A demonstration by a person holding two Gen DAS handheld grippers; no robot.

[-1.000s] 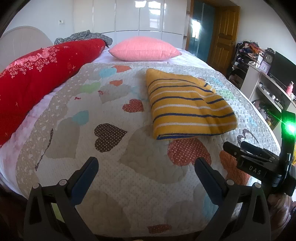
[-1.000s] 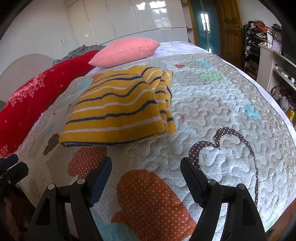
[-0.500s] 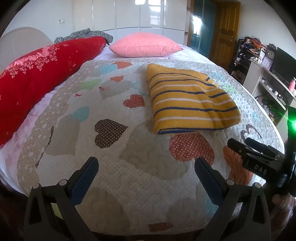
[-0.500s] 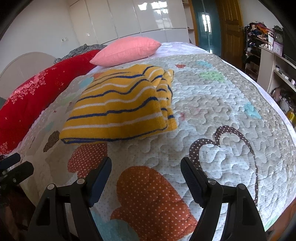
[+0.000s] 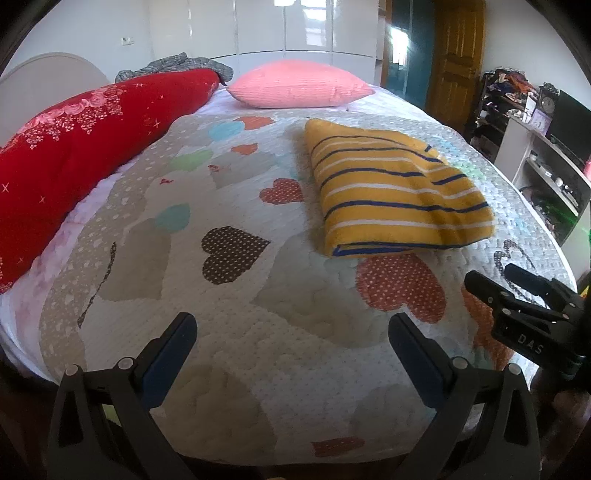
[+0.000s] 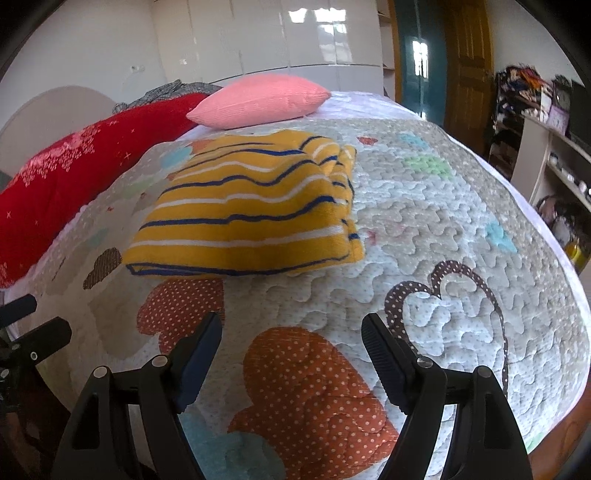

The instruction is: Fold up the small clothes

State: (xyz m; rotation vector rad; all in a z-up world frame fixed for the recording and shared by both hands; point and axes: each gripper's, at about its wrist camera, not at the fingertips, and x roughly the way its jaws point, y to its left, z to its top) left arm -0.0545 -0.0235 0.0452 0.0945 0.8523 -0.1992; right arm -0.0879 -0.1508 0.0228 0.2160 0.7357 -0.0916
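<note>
Lying folded on the heart-print quilt (image 5: 236, 317), the striped yellow garment (image 5: 395, 192) sits ahead of both grippers, long axis running away toward the pink pillow (image 5: 299, 88). Right gripper (image 6: 291, 336) is nearer its front edge; left gripper (image 5: 291, 336) is farther off. Both spread wide, empty.

One folded garment (image 5: 399, 195) — one pillow (image 5: 299, 88)

Home bedroom, quilted heart-patterned bedspread (image 5: 258, 325), pink pillow (image 5: 299, 88), glossy white wardrobe (image 5: 288, 29), wooden door (image 5: 456, 59)
</note>
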